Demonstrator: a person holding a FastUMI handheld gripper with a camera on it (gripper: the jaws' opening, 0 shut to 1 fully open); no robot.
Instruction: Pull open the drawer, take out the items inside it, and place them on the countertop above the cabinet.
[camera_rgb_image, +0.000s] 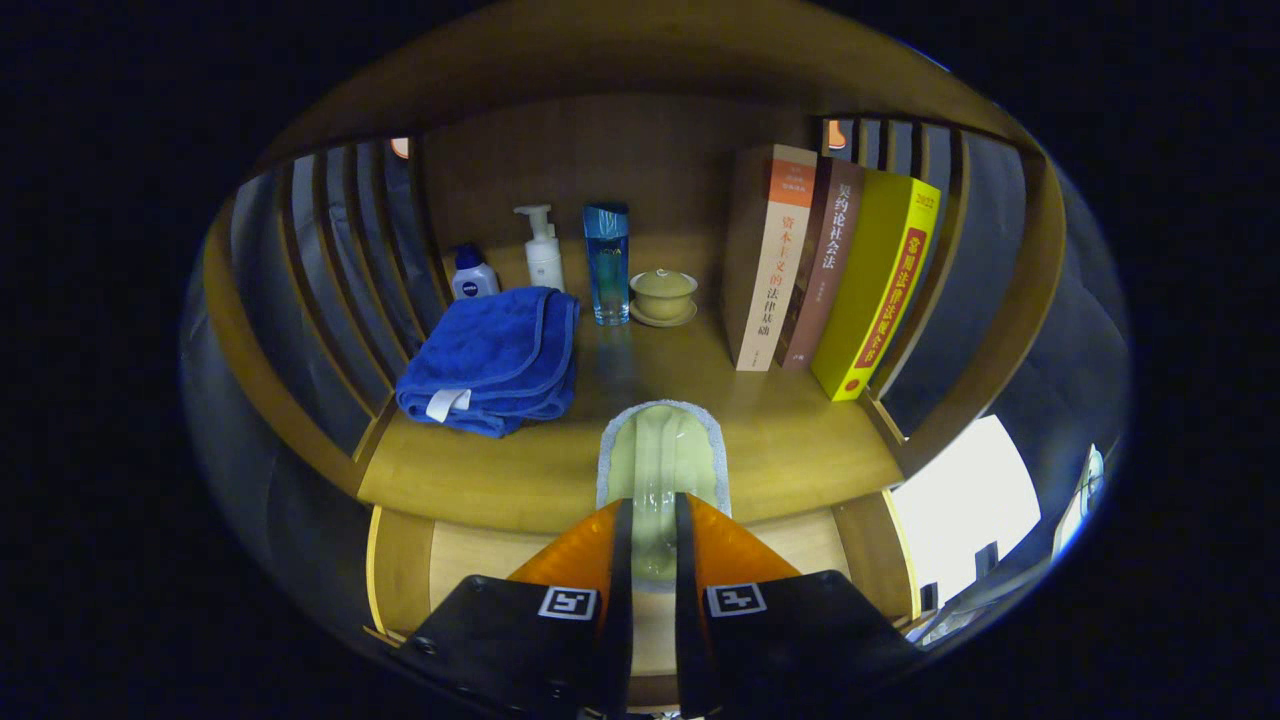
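Now fingers (655, 520) clamped on green cloth (662, 455), above countertop (790, 440), drawer (400, 570) open.

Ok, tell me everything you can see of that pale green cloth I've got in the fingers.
The pale green cloth looks like soft, thin fabric with a fuzzy grey-white border round its far, rounded end. It is folded or bunched lengthwise, with creases down its middle. The gripper is shut on its near end, both fingers pressing it. Its far end reaches over the wooden countertop; whether it rests on the wood is unclear. Below it the drawer stands open.
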